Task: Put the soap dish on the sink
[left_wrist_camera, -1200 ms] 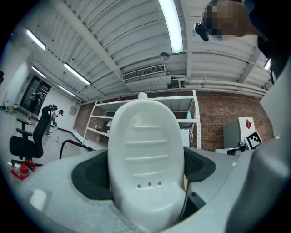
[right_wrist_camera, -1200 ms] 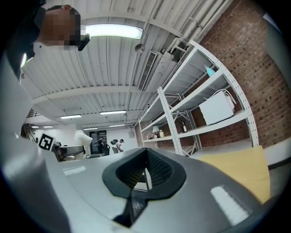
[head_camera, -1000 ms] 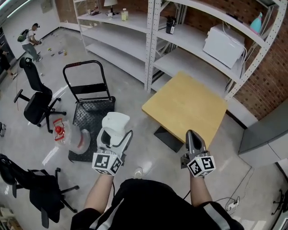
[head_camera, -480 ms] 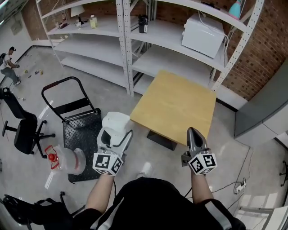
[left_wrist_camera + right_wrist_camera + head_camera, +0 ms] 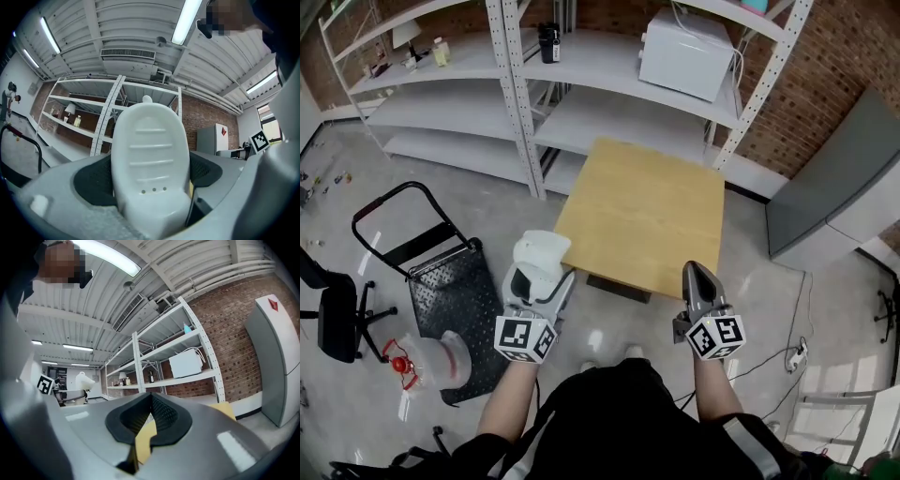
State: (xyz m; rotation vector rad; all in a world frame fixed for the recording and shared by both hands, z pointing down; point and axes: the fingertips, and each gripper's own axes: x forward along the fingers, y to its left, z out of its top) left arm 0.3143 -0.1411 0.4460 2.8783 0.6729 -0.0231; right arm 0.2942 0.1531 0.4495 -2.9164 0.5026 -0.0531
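My left tongs clamp one smooth white oval soap dish, four ridges, three small holes. My right tongs sit pinched together, empty.

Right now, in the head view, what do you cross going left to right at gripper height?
Black office chair → platform trolley → soap dish, held in the left gripper → right gripper, jaws shut → grey cabinet. The wooden table spans both grippers, so it's left out.
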